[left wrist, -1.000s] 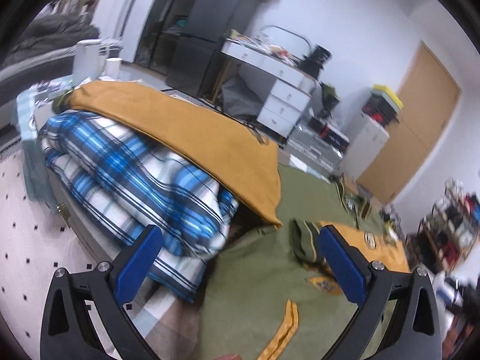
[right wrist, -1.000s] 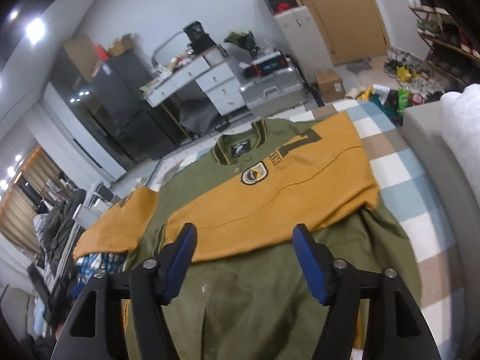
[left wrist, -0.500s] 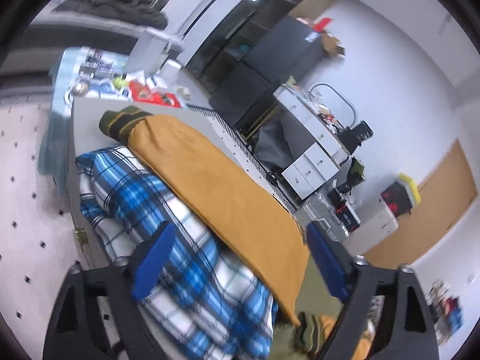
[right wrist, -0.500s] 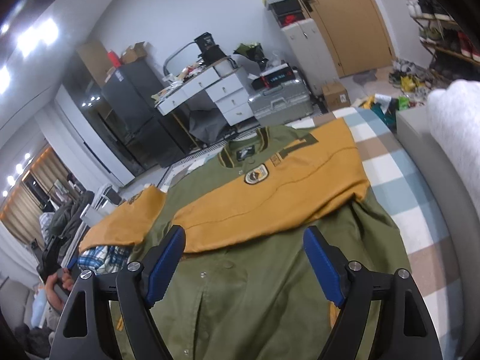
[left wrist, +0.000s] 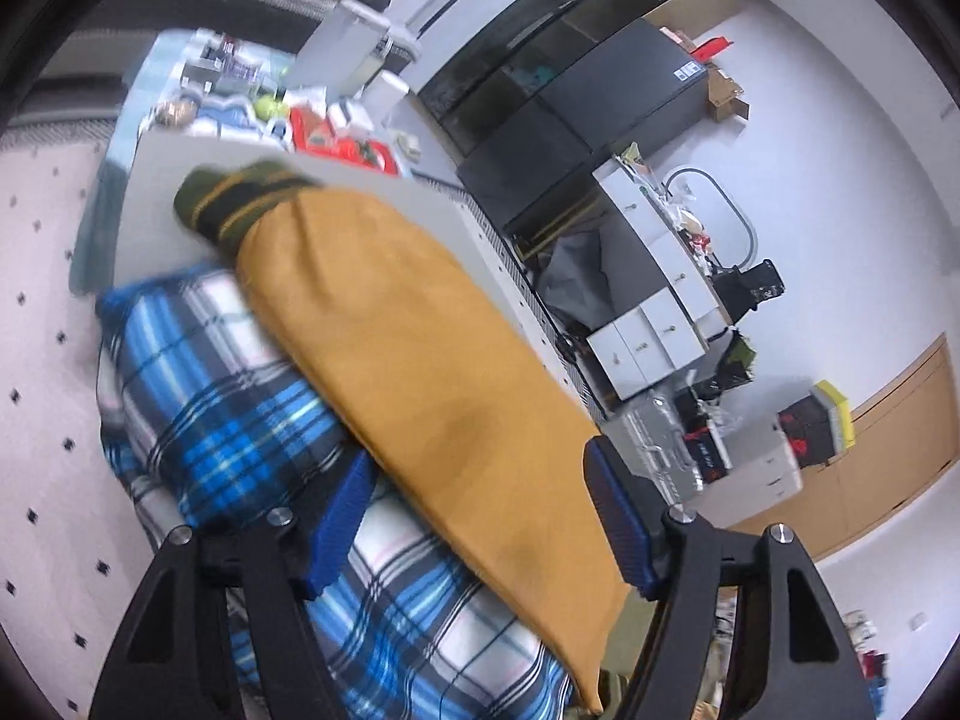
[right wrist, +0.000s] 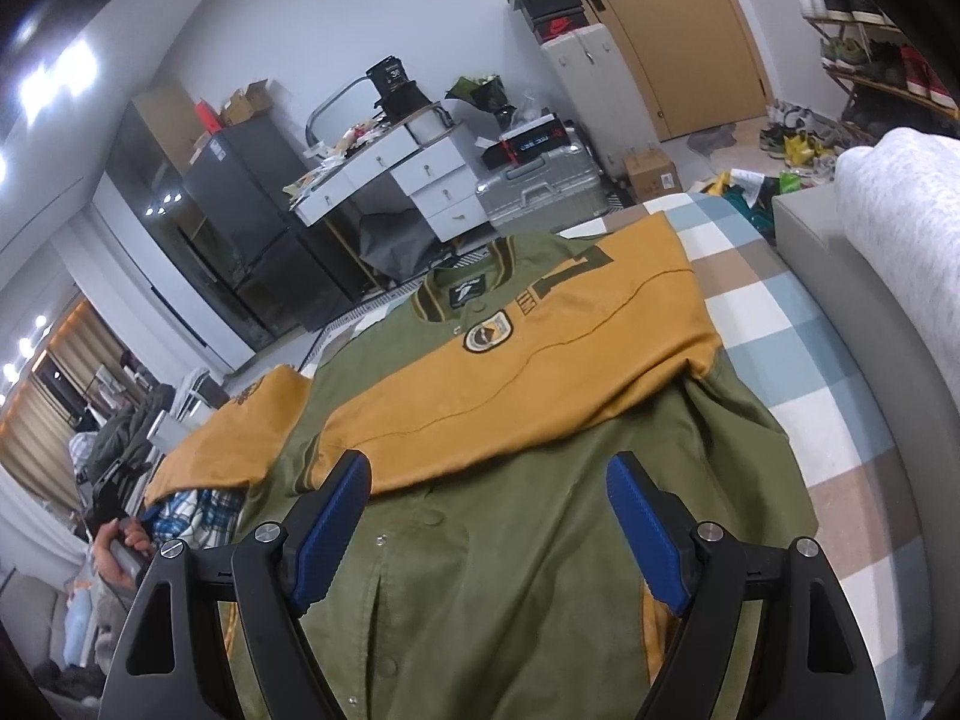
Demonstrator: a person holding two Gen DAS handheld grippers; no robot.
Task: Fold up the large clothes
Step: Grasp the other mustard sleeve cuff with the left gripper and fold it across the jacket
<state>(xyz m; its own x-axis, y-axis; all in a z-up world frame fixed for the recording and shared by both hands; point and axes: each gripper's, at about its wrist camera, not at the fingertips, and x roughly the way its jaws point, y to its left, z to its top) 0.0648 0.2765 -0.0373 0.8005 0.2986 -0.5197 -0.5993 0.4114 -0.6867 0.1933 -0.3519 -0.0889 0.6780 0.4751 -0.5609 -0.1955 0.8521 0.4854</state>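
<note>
- I see a big green and yellow jacket lying flat on the bed, front side up, with its collar on the far side from me.
- One yellow sleeve is folded across the chest, just under a round badge.
- The other yellow sleeve sticks out to the side. It lies on top of a blue checked cloth, and its striped green cuff is at the far end.
- My left claw is wide open. This sleeve runs between its two blue pads, but the pads are not squeezing it. I cannot tell if they touch it.
- My right claw is wide open too and holds nothing. It hangs over the lower green part of the jacket, near the snap buttons.
- The bed cover has blue, brown and white squares.
- A grey padded edge runs along the right side of the bed, with a white fluffy thing on it.
- Past the bed stands a white table with drawers and lots of stuff on top.
- A silver suitcase sits beside it, and a dark fridge stands to the left.
- A wooden door is at the back, with shoes on the floor near it.
</note>
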